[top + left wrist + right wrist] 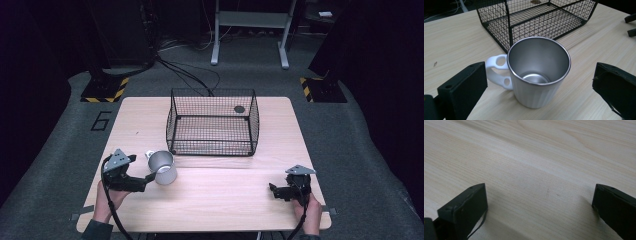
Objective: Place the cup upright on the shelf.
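The mug is brushed metal inside with a smooth white handle, on a matt pale-wood table beside a black wire-mesh basket.

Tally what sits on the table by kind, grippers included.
Mug: 1
Wire basket: 1
Grippers: 2, left gripper and right gripper
Total: 4
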`<state>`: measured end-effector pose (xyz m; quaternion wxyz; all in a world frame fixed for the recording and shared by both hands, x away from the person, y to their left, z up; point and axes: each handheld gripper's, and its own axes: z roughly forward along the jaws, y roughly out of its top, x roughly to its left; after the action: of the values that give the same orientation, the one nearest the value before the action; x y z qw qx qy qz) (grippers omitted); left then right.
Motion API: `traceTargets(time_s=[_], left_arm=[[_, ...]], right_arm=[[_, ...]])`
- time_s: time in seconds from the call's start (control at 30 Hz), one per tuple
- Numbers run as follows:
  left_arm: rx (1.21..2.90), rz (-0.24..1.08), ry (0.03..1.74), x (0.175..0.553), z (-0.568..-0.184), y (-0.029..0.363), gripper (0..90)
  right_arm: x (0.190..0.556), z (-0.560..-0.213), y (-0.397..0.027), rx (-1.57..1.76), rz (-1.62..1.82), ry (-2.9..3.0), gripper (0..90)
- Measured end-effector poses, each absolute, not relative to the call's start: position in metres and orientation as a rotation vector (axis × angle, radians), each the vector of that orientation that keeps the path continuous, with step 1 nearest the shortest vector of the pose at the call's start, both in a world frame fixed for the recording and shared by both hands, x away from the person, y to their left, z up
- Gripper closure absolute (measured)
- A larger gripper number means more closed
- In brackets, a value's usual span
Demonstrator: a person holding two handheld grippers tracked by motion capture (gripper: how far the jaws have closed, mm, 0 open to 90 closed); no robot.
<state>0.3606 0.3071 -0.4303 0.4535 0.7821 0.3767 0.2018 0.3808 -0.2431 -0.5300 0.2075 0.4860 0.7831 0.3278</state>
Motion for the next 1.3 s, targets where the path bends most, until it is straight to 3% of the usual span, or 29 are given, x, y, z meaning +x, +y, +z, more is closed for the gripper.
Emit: traceTargets(time_s=[1.0,1.3], left_arm=[[1.982,0.431,0.919,0.399,-0.45,0.277,0.3],[1.999,0.475,0.928,0.399,-0.455,0.272,2.0]], right_arm=[[0.381,-0.53,-0.243,1.354,0.913,2.179,0.0],[0.381,-0.53,-0.243,1.355,0.913,2.178,0.0]])
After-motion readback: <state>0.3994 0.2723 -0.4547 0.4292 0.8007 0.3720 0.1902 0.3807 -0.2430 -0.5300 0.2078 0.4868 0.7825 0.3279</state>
